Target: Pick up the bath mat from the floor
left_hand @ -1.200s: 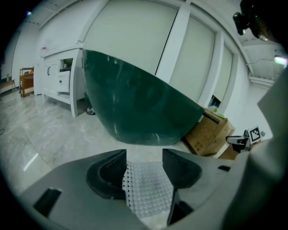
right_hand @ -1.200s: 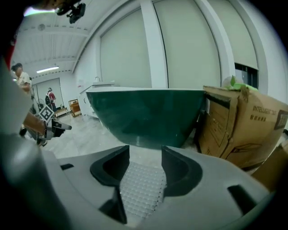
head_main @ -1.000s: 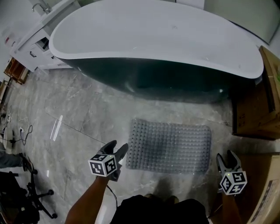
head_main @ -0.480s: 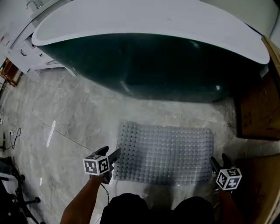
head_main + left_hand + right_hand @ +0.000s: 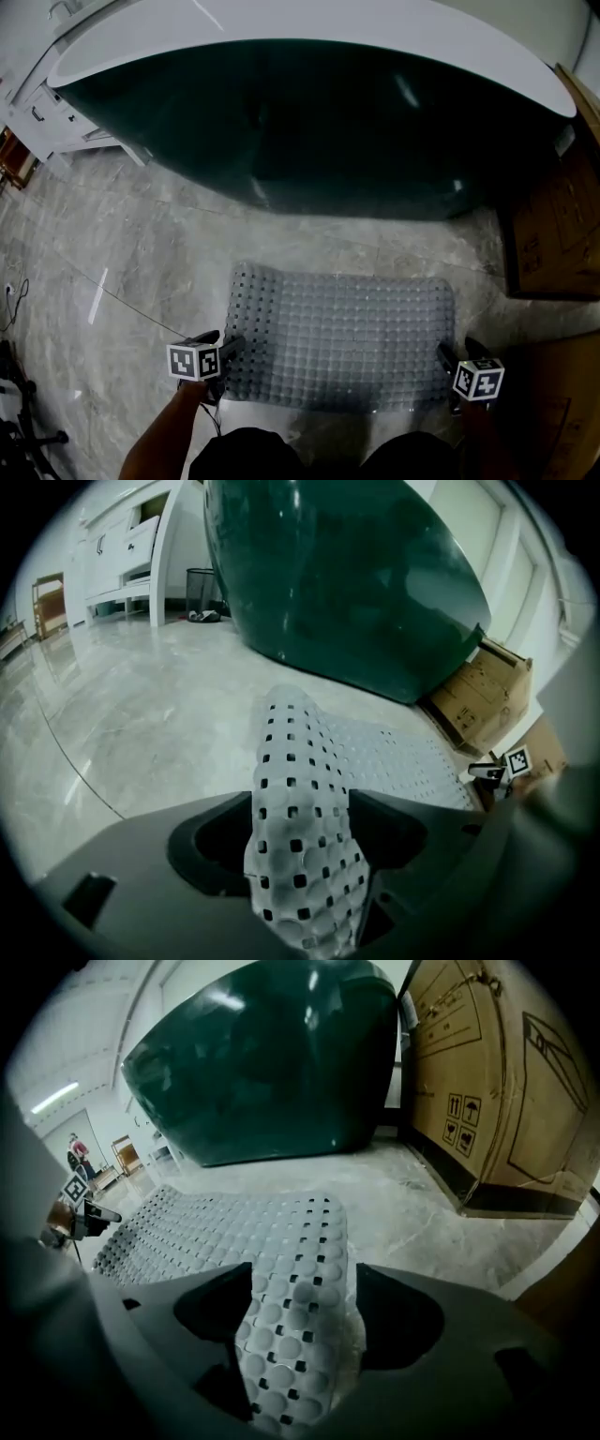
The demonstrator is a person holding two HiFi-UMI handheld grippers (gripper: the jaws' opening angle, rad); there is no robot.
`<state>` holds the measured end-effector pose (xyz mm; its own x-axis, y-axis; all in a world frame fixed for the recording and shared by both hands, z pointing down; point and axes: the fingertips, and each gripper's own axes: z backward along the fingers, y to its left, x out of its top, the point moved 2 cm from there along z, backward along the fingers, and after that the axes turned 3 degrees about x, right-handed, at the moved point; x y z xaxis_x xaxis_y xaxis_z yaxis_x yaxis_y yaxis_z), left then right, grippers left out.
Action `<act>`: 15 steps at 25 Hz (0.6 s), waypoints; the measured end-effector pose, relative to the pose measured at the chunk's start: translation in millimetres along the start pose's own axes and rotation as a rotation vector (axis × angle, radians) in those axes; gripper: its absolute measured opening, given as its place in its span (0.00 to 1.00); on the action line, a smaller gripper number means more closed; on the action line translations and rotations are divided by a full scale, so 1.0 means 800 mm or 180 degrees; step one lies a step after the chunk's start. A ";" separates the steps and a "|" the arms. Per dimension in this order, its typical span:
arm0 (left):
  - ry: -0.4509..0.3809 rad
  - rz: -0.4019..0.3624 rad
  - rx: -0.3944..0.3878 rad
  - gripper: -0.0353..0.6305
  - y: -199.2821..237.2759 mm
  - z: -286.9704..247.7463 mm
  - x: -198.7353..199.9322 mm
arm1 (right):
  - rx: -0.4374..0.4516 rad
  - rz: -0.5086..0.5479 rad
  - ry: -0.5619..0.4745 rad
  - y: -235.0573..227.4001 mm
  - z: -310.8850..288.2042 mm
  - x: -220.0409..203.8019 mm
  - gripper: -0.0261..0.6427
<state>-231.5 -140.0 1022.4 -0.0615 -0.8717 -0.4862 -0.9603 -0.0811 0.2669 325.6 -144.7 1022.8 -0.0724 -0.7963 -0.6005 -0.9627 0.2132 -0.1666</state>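
Note:
The grey, hole-dotted bath mat [image 5: 342,333] lies flat on the marble floor in front of the dark green bathtub [image 5: 300,122]. My left gripper [image 5: 228,349] is at the mat's near left corner and my right gripper [image 5: 446,358] at its near right corner. In the left gripper view the mat's corner [image 5: 302,761] runs between the two jaws of the left gripper [image 5: 300,808], which are opening. In the right gripper view the mat [image 5: 295,1241] likewise lies between the opening jaws of the right gripper [image 5: 305,1288]. I see no pad pressing on it.
Cardboard boxes [image 5: 553,234] stand close on the right, beside the tub's end, and fill the right gripper view's right side [image 5: 487,1082]. White cabinets [image 5: 28,112] stand at the far left. The tub wall rises just behind the mat.
Both grippers have moved forward from short of the mat onto its two near corners. The view has dropped closer to the floor and tub.

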 end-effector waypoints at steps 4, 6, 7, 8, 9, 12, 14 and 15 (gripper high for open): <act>0.0079 -0.0073 0.0034 0.50 0.005 -0.022 -0.012 | 0.0012 -0.0168 0.0047 -0.009 -0.027 -0.009 0.60; 0.0091 -0.0042 0.0079 0.50 0.010 -0.029 -0.015 | 0.0021 -0.0226 0.0102 -0.010 -0.038 -0.018 0.61; 0.0111 -0.0016 0.0102 0.50 0.012 -0.032 -0.017 | 0.0015 -0.0221 0.0141 -0.010 -0.042 -0.022 0.61; 0.0139 0.0010 0.0125 0.50 0.015 -0.034 -0.021 | -0.0001 -0.0196 0.0184 -0.011 -0.045 -0.027 0.61; 0.0166 0.0031 0.0150 0.50 0.017 -0.037 -0.024 | -0.0018 -0.0162 0.0227 -0.011 -0.048 -0.031 0.61; 0.0215 0.0043 0.0216 0.50 0.020 -0.041 -0.026 | -0.0074 -0.0092 0.0317 -0.013 -0.055 -0.038 0.61; 0.0229 0.0030 0.0233 0.50 0.021 -0.043 -0.026 | -0.0139 -0.0070 0.0301 -0.014 -0.058 -0.039 0.58; 0.0232 0.0026 0.0232 0.50 0.021 -0.044 -0.026 | -0.0168 -0.0061 0.0276 -0.013 -0.058 -0.040 0.57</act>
<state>-237.1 -140.2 1066.2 -0.0519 -0.9052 -0.4217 -0.9773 -0.0408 0.2079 325.8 -147.9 1080.0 -0.0739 -0.8464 -0.5273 -0.9764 0.1692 -0.1346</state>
